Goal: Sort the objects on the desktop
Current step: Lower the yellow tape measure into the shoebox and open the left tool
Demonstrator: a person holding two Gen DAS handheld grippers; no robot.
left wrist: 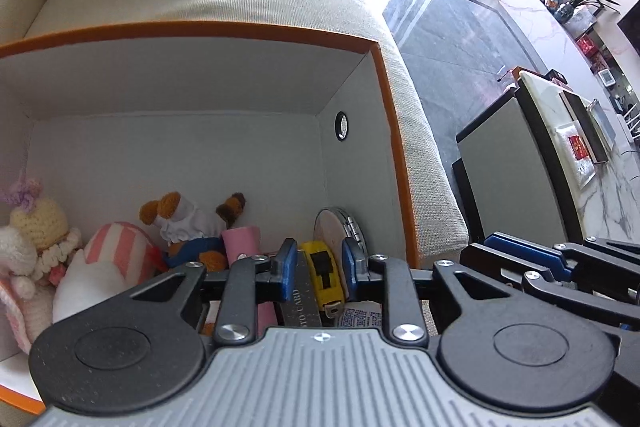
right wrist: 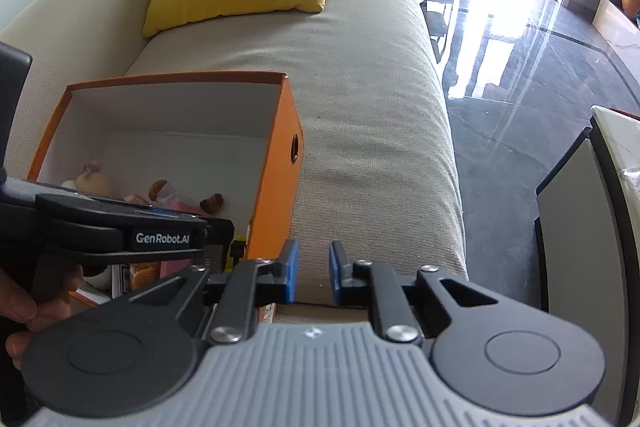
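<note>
Inside the orange box [left wrist: 396, 155], the yellow tape measure [left wrist: 322, 277] lies between the left gripper [left wrist: 318, 273]'s spread jaws, untouched.

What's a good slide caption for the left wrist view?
Left hand-held gripper poised over the orange-rimmed box, jaws straddling a yellow utility knife beside crocheted toys.

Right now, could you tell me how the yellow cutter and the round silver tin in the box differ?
The yellow cutter is long, narrow, with black parts; the round silver tin is a hinged disc. The cutter lies flat; the tin stands on edge by the wall. Both are in the orange box.
</note>
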